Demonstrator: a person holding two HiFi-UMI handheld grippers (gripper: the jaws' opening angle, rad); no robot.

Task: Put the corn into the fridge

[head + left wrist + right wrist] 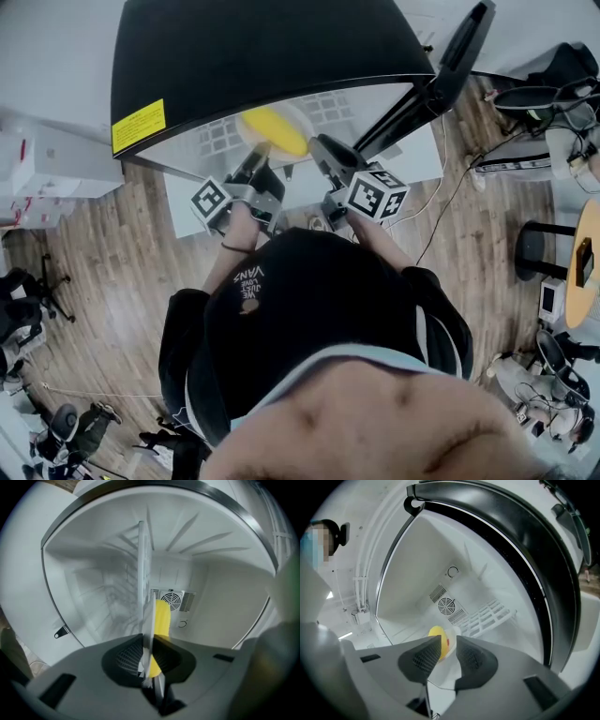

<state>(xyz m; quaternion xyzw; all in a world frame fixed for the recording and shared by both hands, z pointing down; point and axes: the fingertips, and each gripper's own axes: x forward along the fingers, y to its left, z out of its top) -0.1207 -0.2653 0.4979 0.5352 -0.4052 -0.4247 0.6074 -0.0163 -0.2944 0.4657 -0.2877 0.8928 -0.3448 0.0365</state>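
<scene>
Left tongs (146, 645) pinch a thin white plate (145, 569) by its rim, just inside the mouth of the fridge (262, 47). These tongs are tipped on their side, so the plate looks like a tall thin line. Right tongs (449, 641) are a little way open, also at the fridge's mouth. Some white plate shows in the gap, but the pads do not look like they squeeze it.

The corn (162, 618) is yellow. It lies on the plate inside the fridge, in front of the round fan (171, 600) on the fridge's back wall. Only part of the corn can be seen. The plate hides one side of it, and a dark pad hides its near end. In the right gripper view, one pad covers some of it too.

A wire rack (487, 613) sits deeper in the fridge. From above, the fridge's black top hides most of its inside. The door (459, 47) hangs open at the fridge's side. The person's head (309, 309) hides most of both arms.
</scene>
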